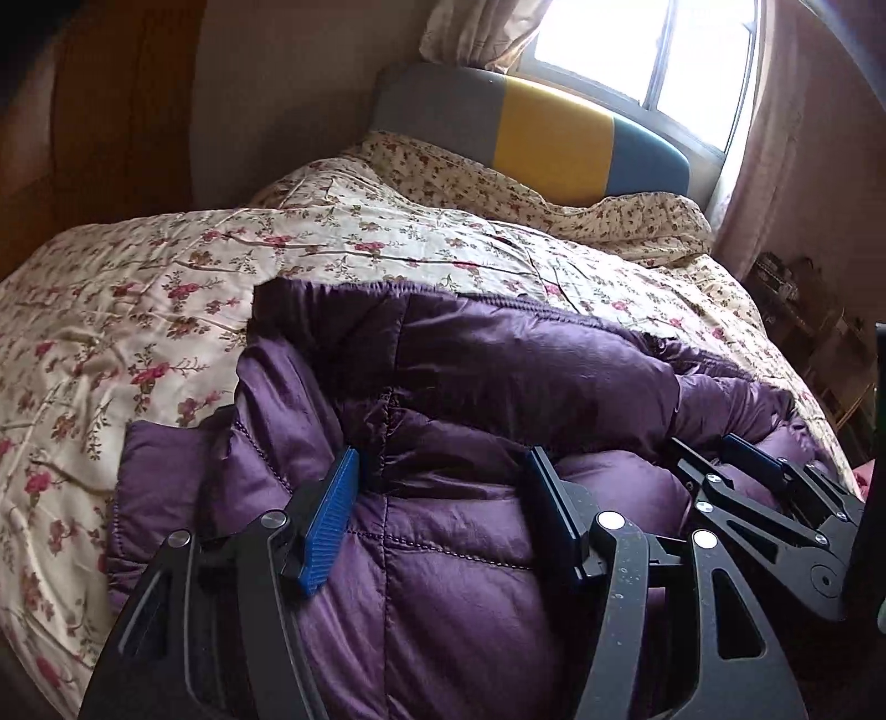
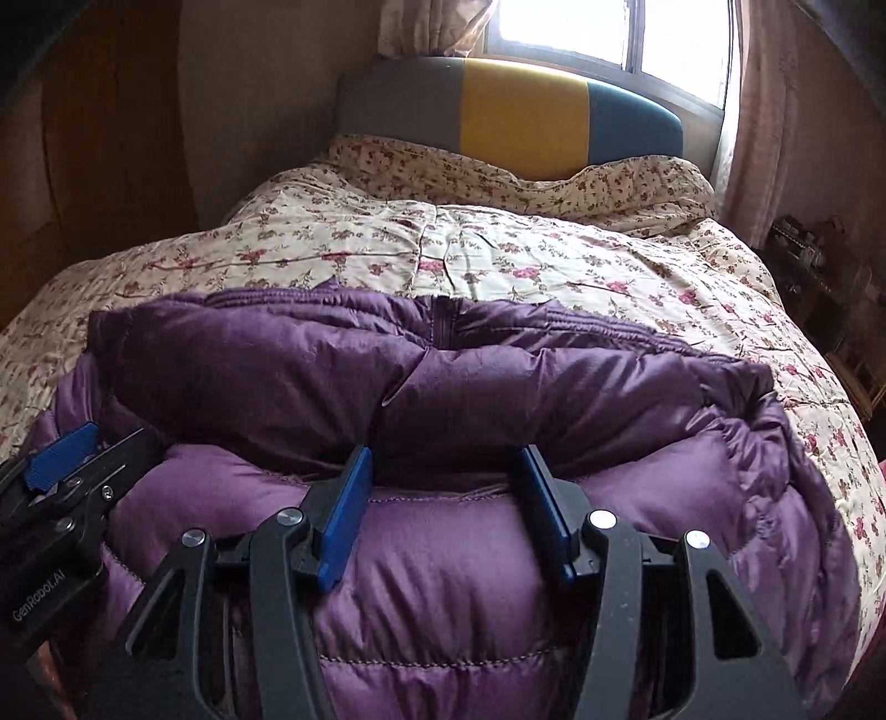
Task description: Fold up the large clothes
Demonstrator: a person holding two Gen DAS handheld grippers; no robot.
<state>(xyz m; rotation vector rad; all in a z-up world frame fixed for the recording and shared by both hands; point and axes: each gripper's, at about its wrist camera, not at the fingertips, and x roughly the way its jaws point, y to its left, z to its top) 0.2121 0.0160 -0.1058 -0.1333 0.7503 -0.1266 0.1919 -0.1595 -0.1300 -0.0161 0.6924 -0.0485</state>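
A puffy purple quilted jacket (image 1: 498, 354) (image 2: 277, 354) lies folded on a floral bedspread (image 1: 166, 288) (image 2: 498, 249), its zipped edge toward the headboard. Both grippers sit side by side on the rounded near fold. My left gripper (image 1: 443, 459) has its blue pads half apart, and a thick bulge of jacket fills the gap between them. My right gripper (image 2: 446, 454) grips the same fold further right, its pads sunk into the padding at the crease under the upper layer. Each gripper shows at the edge of the other's view: the right gripper (image 1: 703, 443) and the left gripper (image 2: 119, 435).
A headboard (image 2: 526, 111) in grey, yellow and blue stands at the far end under a bright window (image 2: 609, 27) with curtains. A wooden wardrobe (image 1: 99, 111) is on the left. Low shelves with small items (image 2: 819, 249) stand to the right of the bed.
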